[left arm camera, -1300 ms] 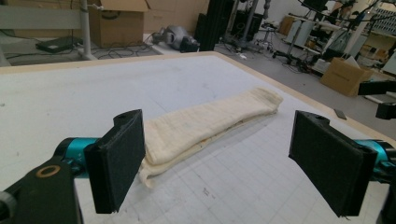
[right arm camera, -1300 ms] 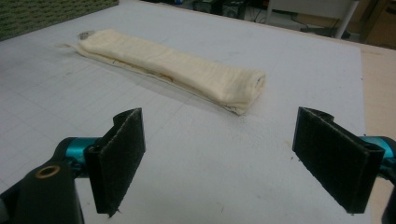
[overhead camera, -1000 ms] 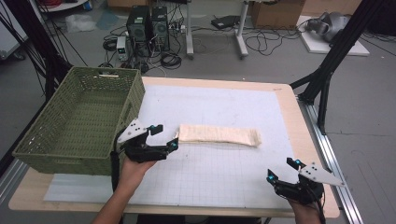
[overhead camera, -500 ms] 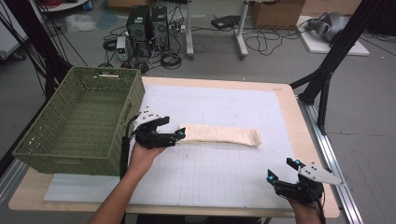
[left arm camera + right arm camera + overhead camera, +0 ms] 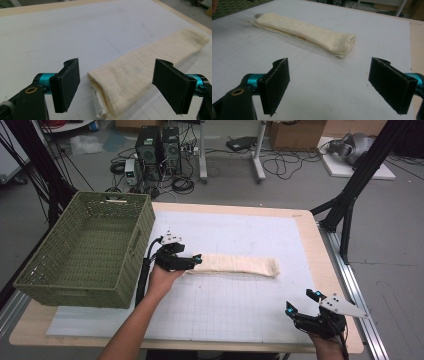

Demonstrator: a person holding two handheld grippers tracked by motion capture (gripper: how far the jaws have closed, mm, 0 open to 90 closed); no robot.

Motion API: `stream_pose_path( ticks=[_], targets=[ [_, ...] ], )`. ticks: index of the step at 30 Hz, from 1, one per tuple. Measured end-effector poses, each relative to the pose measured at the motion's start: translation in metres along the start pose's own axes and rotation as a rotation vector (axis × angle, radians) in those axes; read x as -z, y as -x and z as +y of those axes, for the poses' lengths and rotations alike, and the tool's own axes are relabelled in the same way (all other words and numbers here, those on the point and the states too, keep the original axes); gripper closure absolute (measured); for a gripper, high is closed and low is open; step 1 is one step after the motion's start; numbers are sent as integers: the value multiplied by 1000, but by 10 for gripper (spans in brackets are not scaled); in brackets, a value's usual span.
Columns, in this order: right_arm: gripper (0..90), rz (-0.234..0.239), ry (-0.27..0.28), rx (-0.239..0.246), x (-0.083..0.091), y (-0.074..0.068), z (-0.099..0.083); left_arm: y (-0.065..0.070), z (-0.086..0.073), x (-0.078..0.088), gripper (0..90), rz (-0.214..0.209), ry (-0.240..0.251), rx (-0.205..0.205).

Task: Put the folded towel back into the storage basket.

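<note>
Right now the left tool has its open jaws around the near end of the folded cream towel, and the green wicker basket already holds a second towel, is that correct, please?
Not quite: the green wicker basket is empty, as the high view shows. The rest stands: the left tool has its open jaws, which have just been closing a little, on either side of the near end of the folded cream towel, with the pads not yet pressing on it.

The folded towel point(image 5: 140, 75) is soft cream cloth with a fine ribbed weave, matt. The basket point(image 5: 85, 250) is olive woven plastic, open mesh. The surface point(image 5: 310, 227) looks like pale wood under a smooth white gridded mat point(image 5: 240, 295). The jaws carry matt black, slightly rough pads point(image 5: 274, 85).
</note>
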State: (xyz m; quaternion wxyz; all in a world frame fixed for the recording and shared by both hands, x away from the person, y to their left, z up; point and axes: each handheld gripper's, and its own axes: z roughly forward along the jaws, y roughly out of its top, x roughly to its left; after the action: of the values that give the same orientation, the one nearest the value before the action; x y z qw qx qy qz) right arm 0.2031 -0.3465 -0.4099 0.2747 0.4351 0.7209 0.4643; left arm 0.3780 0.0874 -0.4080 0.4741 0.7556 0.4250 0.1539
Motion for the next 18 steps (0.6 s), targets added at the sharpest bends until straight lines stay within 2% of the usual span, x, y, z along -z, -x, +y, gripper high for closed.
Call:
stream_pose_path(
  ticks=[5,7,11,17,18],
  targets=[
    [158,2,1,0,-1,1,0,-2,-4,-10,222,16,-42,8],
    [157,6,-1,1,-1,0,0,-2,-5,-13,224,20,-62,-1],
    [158,6,-1,-6,-1,1,0,0,-8,-20,241,9,-86,3],
    [158,9,-2,-11,0,2,-1,1,-14,-27,257,2,-137,-19],
    [158,10,-1,-8,0,2,-1,2,-15,-27,283,0,-141,-23]
  ],
)
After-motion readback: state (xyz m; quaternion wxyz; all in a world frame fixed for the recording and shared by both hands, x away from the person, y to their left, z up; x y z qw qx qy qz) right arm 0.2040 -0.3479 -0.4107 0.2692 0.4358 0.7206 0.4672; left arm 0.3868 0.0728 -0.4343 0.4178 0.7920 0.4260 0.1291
